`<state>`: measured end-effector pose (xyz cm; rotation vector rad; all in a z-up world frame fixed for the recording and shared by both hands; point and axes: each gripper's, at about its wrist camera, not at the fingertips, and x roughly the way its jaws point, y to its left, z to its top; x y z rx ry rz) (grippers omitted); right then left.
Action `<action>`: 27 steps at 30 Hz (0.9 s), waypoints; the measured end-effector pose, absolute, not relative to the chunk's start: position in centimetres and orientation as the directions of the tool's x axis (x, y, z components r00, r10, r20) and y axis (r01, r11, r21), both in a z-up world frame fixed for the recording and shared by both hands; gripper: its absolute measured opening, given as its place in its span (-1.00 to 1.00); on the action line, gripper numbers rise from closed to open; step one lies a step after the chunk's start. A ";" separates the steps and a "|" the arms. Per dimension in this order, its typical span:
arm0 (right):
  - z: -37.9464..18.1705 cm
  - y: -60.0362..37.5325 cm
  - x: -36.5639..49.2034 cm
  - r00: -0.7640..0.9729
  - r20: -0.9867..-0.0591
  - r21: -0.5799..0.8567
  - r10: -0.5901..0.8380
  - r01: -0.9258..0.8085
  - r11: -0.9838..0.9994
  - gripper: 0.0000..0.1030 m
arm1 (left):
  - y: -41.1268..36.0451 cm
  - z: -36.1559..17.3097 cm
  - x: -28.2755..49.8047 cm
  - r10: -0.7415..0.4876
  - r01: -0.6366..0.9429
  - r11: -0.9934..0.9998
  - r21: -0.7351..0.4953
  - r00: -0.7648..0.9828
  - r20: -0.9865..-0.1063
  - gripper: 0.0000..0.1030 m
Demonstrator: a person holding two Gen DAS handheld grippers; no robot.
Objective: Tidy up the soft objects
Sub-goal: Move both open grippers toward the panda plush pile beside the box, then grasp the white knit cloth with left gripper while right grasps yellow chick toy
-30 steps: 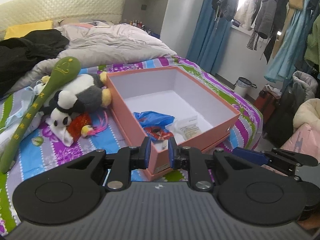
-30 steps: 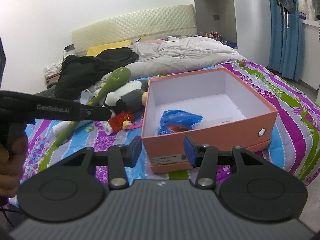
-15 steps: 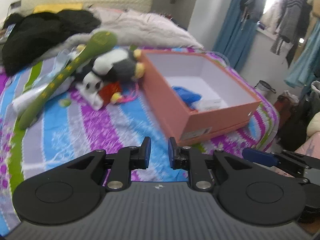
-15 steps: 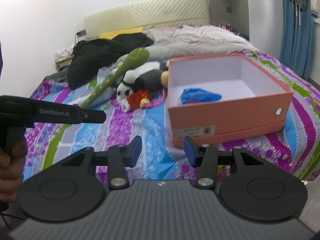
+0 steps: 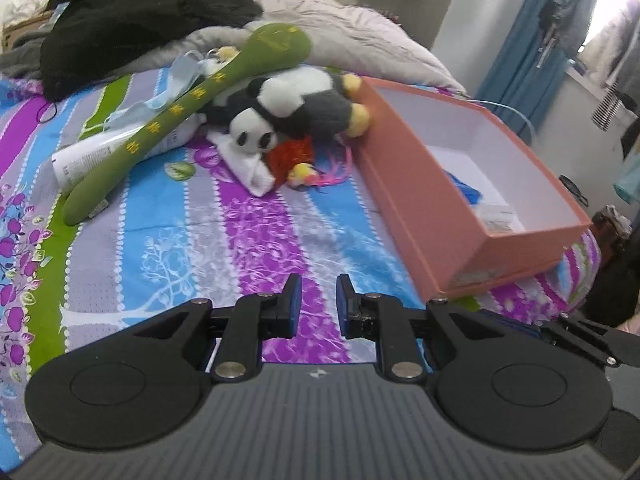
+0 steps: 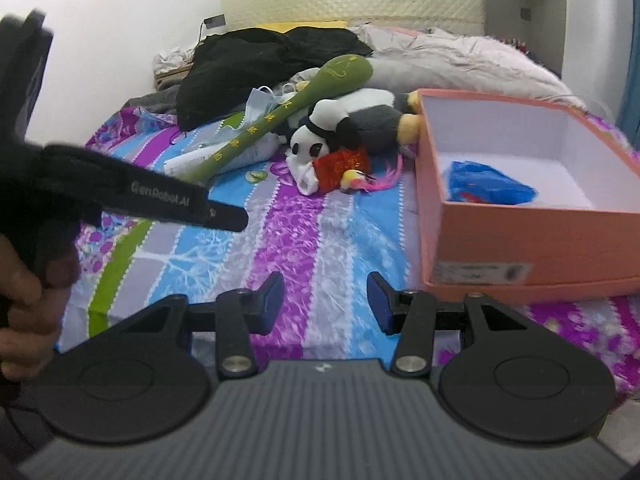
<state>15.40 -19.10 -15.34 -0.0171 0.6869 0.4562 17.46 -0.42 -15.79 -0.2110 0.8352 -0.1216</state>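
A panda plush (image 5: 296, 112) (image 6: 352, 124) lies on the striped bedspread against the left wall of an orange box (image 5: 432, 208) (image 6: 520, 240). Across it leans a long green plush (image 5: 192, 108) (image 6: 296, 116), and a small red toy (image 5: 294, 154) (image 6: 344, 162) sits by the panda's head. Inside the box is a blue bag (image 6: 488, 188). My left gripper (image 5: 319, 292) hovers over the sheet short of the toys, its jaws a narrow gap apart and empty. My right gripper (image 6: 325, 292) is open wider, empty, near the box's front corner.
Black clothes (image 5: 132, 20) and a grey duvet (image 5: 352, 32) are piled behind the toys. A white tube (image 5: 92, 156) and face masks (image 5: 172, 88) lie under the green plush. A hand (image 6: 24, 300) holds the left tool at the left edge. Blue curtain (image 5: 520, 40) at right.
Both grippers have swung left and sunk toward the bed. The box has slid to the right of each view and the plush pile looms nearer. Jaw gaps look unchanged.
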 end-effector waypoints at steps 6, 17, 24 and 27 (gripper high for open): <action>-17.1 -16.2 20.1 0.699 -0.599 0.096 0.391 -0.422 0.901 -0.06 | 2.0 -18.5 21.7 -0.159 -0.026 0.972 -0.234 0.662 -0.732 -0.58; -21.0 -12.5 28.9 0.734 -0.588 0.053 0.339 -0.383 0.922 -0.06 | 6.1 -22.6 30.0 -0.150 -0.126 0.940 -0.318 0.684 -0.714 -0.48; -22.6 -12.5 33.0 0.749 -0.586 0.079 0.310 -0.328 0.941 -0.06 | 8.2 -24.6 33.5 -0.186 -0.185 0.885 -0.427 0.701 -0.689 -0.19; -23.1 -12.3 34.2 0.752 -0.585 0.087 0.303 -0.313 0.946 -0.06 | 8.5 -25.4 34.5 -0.207 -0.194 0.869 -0.455 0.693 -0.690 -0.19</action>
